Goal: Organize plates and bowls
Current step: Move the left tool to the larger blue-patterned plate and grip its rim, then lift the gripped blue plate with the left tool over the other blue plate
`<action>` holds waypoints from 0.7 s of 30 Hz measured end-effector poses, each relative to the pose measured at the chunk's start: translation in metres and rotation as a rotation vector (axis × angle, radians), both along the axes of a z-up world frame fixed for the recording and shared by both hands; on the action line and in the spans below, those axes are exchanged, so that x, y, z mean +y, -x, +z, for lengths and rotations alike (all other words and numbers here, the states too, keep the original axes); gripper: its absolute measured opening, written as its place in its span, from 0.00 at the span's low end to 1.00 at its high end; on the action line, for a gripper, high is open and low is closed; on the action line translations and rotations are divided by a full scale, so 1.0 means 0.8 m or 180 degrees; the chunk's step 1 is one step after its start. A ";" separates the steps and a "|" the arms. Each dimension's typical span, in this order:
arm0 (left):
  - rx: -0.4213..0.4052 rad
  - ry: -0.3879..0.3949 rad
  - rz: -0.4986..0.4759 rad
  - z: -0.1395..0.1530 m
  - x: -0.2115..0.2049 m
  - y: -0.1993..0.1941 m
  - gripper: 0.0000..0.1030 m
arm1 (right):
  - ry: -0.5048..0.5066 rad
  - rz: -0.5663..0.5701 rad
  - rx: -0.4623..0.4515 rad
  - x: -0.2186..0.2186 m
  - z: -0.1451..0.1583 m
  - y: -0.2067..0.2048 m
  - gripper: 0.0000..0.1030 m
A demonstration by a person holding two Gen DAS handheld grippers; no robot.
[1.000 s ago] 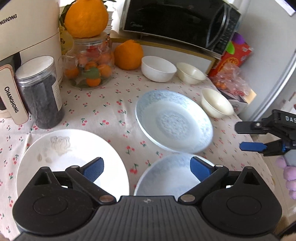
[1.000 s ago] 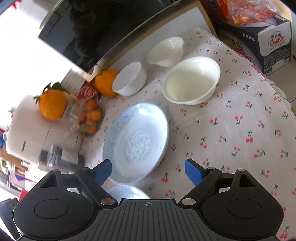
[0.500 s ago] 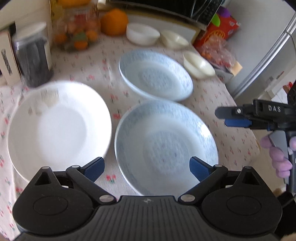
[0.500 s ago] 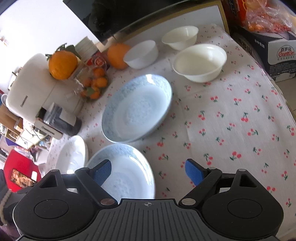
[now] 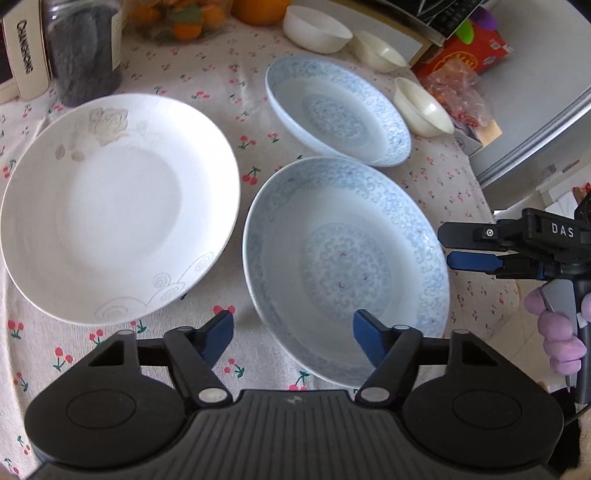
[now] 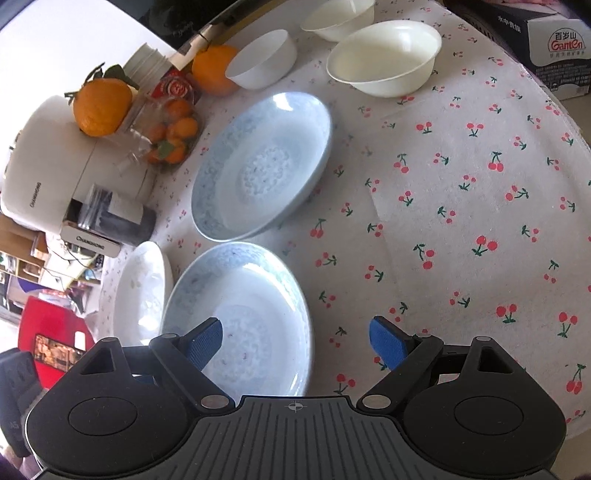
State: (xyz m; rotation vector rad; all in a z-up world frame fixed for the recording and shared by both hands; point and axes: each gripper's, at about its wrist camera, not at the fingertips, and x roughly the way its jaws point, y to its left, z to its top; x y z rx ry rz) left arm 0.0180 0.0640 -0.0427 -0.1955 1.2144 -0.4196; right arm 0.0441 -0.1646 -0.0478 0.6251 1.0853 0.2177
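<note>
Two blue-patterned plates and a white plate (image 5: 118, 206) lie on the cherry-print cloth. My left gripper (image 5: 293, 330) hangs over the near-left rim of the nearer blue plate (image 5: 343, 258). Its jaws are closing with that rim between them, and the pads are not pressing on it. My right gripper (image 6: 295, 339) is open, straddling the same plate's (image 6: 236, 314) right rim; in the left wrist view the right gripper (image 5: 448, 245) shows side-on there. The farther blue plate (image 5: 336, 114) lies behind. A white bowl (image 5: 317, 27) and two cream bowls (image 5: 380, 50) (image 5: 421, 107) stand at the back.
A dark-filled jar (image 5: 85, 48), a jar of small oranges (image 6: 170, 136) and a white appliance (image 6: 48, 166) line the back left. A red box (image 5: 469, 51) and a carton (image 6: 557, 44) stand beyond the table's right edge. Gloved fingers (image 5: 557, 332) hold the right gripper's handle.
The left gripper tipped down and sank toward the plates, and its jaws narrowed around the near blue plate's rim. The right gripper pulled back and lowered, bringing that plate's other rim between its fingers.
</note>
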 end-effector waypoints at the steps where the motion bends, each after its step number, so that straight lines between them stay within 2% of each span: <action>1: 0.0004 -0.0013 -0.0004 -0.002 0.000 0.000 0.59 | -0.0008 0.0018 0.0022 0.001 -0.002 -0.001 0.86; 10: -0.0095 -0.0119 -0.0008 -0.001 0.002 0.001 0.41 | 0.0075 0.0101 0.0068 0.012 -0.011 -0.003 0.85; 13: -0.0096 -0.0112 0.0008 -0.001 0.006 0.001 0.33 | 0.0121 0.0107 0.0056 0.015 -0.010 -0.005 0.80; 16: -0.0050 -0.0060 0.0018 -0.001 0.007 0.001 0.25 | 0.0126 0.0141 0.0056 0.018 -0.011 -0.005 0.63; 20: -0.0014 -0.0100 0.0043 -0.001 0.004 -0.001 0.18 | 0.0101 0.0211 0.0092 0.023 -0.017 -0.008 0.26; 21: -0.0017 -0.0129 0.0035 -0.001 0.003 -0.002 0.17 | 0.0134 0.0195 0.0111 0.024 -0.018 -0.009 0.23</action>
